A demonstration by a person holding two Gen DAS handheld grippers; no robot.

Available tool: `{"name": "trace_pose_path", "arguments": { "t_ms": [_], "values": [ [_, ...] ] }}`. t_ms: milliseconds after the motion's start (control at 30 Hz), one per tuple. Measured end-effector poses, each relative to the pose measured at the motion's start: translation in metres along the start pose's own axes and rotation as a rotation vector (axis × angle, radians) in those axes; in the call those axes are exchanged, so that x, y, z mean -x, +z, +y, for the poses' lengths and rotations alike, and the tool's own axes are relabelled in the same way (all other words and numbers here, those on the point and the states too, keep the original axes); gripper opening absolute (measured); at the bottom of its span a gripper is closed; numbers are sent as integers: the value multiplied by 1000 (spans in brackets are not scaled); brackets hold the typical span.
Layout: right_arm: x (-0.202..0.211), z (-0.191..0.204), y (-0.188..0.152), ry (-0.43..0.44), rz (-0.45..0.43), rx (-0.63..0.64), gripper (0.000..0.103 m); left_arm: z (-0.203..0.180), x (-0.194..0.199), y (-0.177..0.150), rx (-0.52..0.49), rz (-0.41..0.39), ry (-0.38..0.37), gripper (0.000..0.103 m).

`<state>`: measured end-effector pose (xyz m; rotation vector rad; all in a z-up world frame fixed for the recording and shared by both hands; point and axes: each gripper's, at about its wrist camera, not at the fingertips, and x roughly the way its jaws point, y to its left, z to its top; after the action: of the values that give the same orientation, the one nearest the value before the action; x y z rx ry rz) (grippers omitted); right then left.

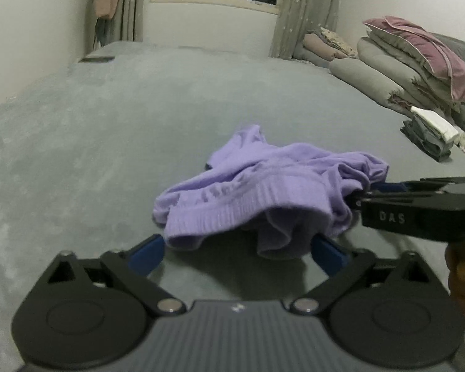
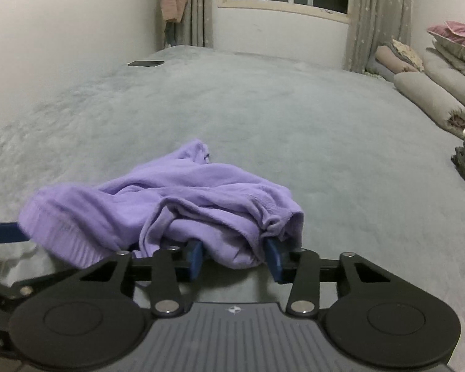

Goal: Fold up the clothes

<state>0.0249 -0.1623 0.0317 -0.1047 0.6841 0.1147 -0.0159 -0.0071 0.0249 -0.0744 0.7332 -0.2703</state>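
**Two grippers closing in on one crumpled garment**

Both of my grippers sit at the near edge of the purple garment [image 1: 263, 192], which lies bunched in the lower middle of each frame on the grey bed cover [image 1: 139, 108]. My left gripper [image 1: 237, 248] stands wide, its blue pads on either side of the ribbed hem, with the cloth draped between them but not yet pinched. My right gripper [image 2: 234, 259] is about half closed around a fold at the garment's right-hand corner; its pads flank the fabric closely (whether they truly press on it I cannot tell).

I judge this to be the opening step: taking hold of the garment's edge so it can be lifted and spread flat before any fold. The next move calls for both pairs of pads to bite firmly on separate points of the hem, then draw apart to pull out the wrinkles.
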Motion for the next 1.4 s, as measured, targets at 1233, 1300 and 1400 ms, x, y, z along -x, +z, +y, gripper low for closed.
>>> {"name": "trace_pose_path", "arguments": {
  "t_ms": [1233,1300,1400],
  "values": [
    [17,-3,-5,-114,-93,58,58,131,33,77,440,-253,-11,1],
    [12,-2,-6,-90,-69,63,64,137,35,80,444,-283,11,1],
    [10,-1,-9,-86,-65,78,71,143,32,82,425,-288,39,1]
  ]
}}
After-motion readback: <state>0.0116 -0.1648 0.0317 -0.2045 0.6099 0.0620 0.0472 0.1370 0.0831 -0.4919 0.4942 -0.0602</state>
